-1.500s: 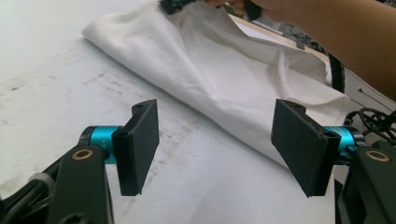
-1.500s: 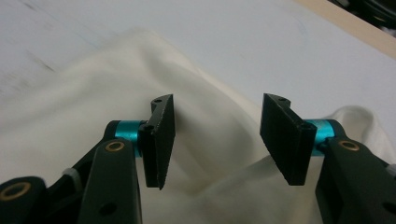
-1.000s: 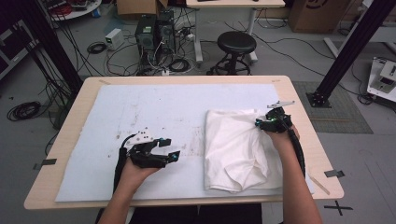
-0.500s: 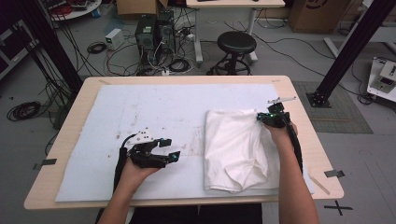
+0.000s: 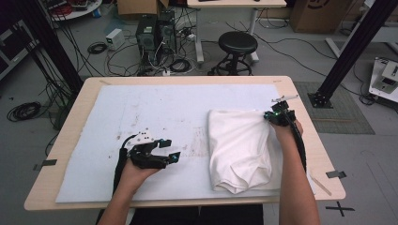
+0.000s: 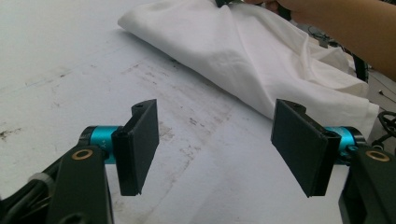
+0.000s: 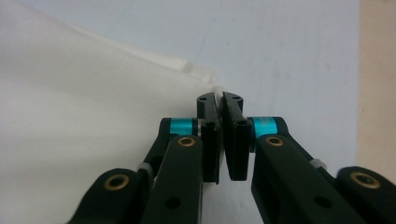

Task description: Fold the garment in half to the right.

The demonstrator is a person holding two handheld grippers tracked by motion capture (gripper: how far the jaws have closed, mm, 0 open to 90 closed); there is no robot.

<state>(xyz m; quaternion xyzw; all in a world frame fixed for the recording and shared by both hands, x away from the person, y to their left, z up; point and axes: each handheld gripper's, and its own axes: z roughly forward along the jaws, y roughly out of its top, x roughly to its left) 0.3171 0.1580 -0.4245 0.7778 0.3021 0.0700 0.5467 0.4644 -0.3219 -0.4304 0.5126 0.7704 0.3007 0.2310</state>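
High view: folded white cloth (image 5: 241, 150) on the right half of the white mat (image 5: 141, 112), far right corner pinched between closed jaws of right gripper (image 5: 277, 116). Left gripper (image 5: 164, 154), left of cloth, wide open, empty. Soft, light, limp; best taken at corners.

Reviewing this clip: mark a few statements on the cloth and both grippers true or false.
1. The right gripper is shut on a far corner of the white cloth. True.
2. The left gripper holds the cloth too. False: it is open over the white mat, apart from the cloth.
3. The cloth lies on the table's right half. True.
4. The cloth is spread flat in one layer. False: it is folded and rumpled.
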